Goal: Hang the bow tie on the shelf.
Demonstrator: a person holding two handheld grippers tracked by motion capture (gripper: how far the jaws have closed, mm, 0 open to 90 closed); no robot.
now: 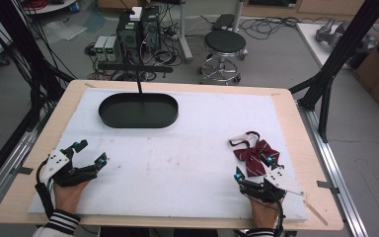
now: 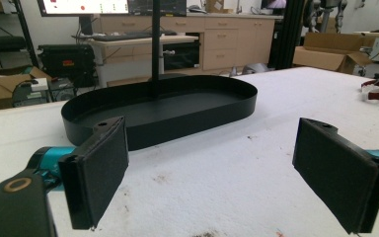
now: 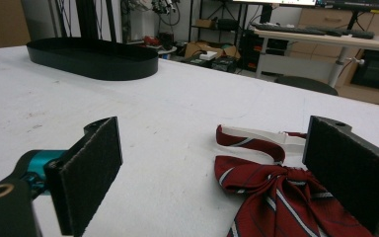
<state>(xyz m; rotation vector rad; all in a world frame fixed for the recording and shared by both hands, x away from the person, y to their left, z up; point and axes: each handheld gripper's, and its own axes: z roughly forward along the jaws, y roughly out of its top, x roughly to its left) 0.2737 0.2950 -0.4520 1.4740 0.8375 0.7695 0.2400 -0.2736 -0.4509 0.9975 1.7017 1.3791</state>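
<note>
Both tools are wide open and hold nothing. The red bow tie (image 1: pixel 253 154) lies just by the right tool (image 1: pixel 254 167). The black tray (image 1: pixel 138 110) sits far ahead of the left tool (image 1: pixel 90 152).

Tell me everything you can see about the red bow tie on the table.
The bow tie is dark red fabric with thin pale diagonal stripes, gathered at a central knot. A white and red neck strap loops out behind it. It lies flat on the white table cover, on the person's right side, far from the black tray. The right gripper sits open at it, the tie's near part between the jaws; actual contact can't be confirmed.
</note>
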